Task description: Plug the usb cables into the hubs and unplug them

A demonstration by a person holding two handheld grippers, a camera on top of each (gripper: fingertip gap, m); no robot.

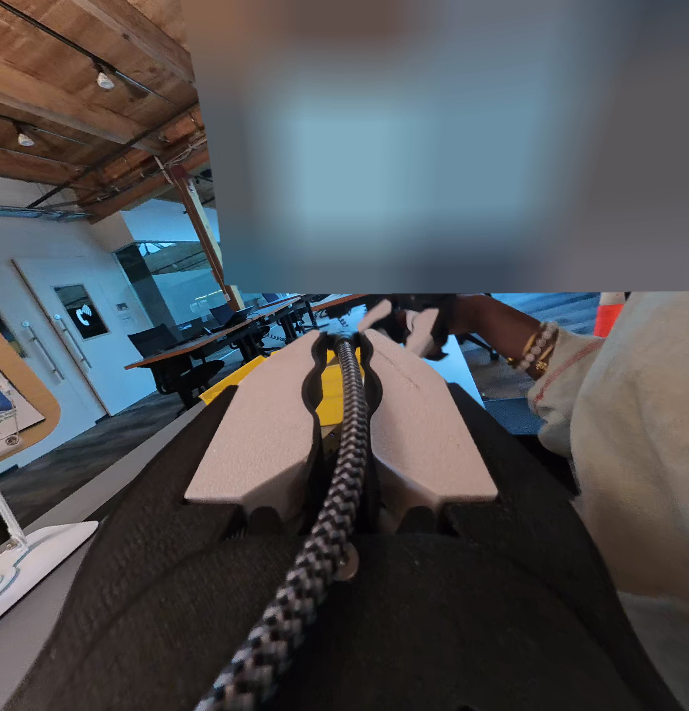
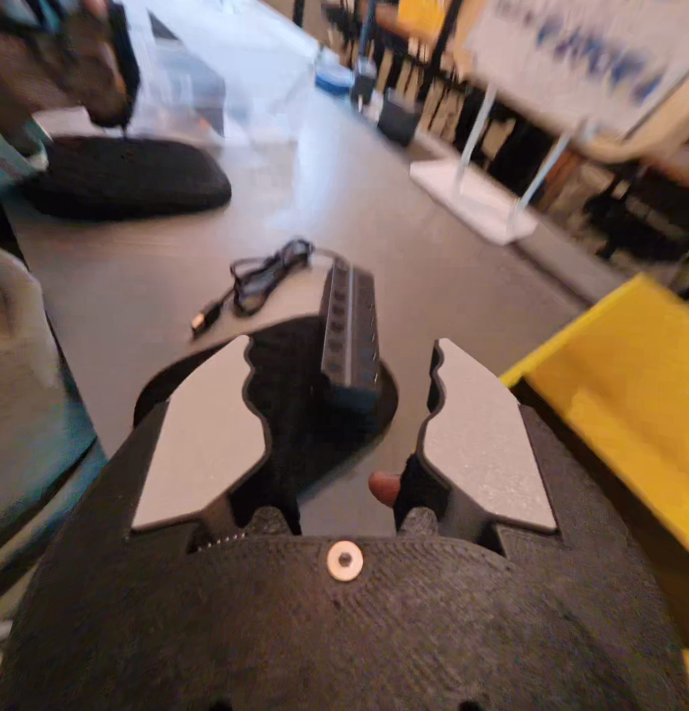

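Your left tool (image 1: 343, 338) is closed tight on a braided black-and-grey usb cable (image 1: 348, 419), which runs back between the fingers toward the camera; its plug end is hidden past the fingertips, so you cannot tell which connector it carries. Your right tool (image 2: 341, 342) is spread wide and holds nothing. It hovers just above the near end of the hub (image 2: 350, 331), a long dark strip with a row of ports, lying on the grey counter (image 2: 431, 277). No cable is seated in any visible port, so plugging appears not yet done and unplugging follows. A thin black cable (image 2: 258, 281) lies coiled left of the hub. A yellow bin (image 2: 612, 388) sits right.
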